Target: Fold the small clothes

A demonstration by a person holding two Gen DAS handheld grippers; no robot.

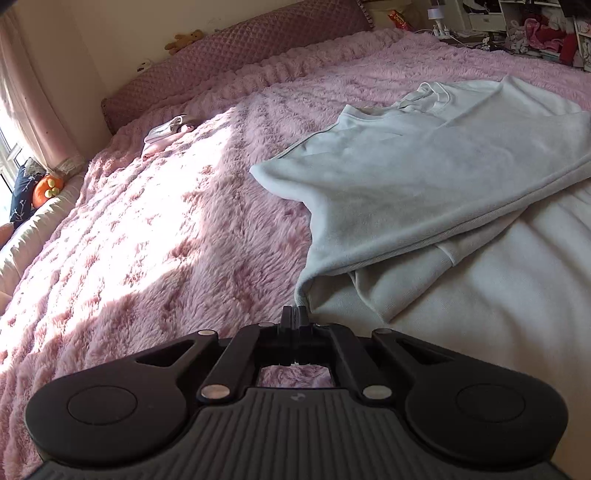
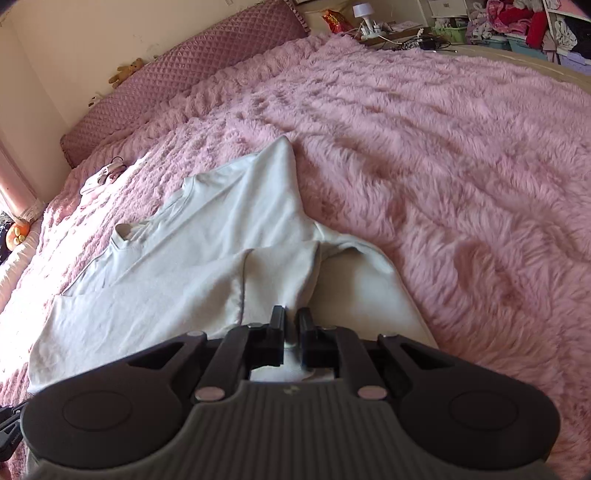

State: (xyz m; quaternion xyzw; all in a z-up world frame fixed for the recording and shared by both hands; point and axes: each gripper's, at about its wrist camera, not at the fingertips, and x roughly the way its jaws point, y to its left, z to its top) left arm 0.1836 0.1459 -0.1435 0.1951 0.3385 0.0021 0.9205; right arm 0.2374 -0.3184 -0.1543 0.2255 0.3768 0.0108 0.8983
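Note:
A pale grey-white shirt (image 1: 424, 173) lies on a fluffy pink blanket (image 1: 166, 229), partly folded over itself, collar toward the headboard. My left gripper (image 1: 294, 314) is shut on the shirt's near left hem corner, lifted off the blanket. In the right wrist view the same shirt (image 2: 207, 236) spreads to the left and ahead. My right gripper (image 2: 291, 317) is shut on a bunched fold of the shirt's near edge, with cloth showing between the fingers.
A quilted pink headboard cushion (image 1: 236, 55) runs along the far side with a small teddy bear (image 1: 184, 40) on it. A small white and pink item (image 1: 168, 129) lies on the blanket far left. Cluttered shelves (image 1: 535, 29) and a bedside table (image 2: 388, 29) stand beyond the bed.

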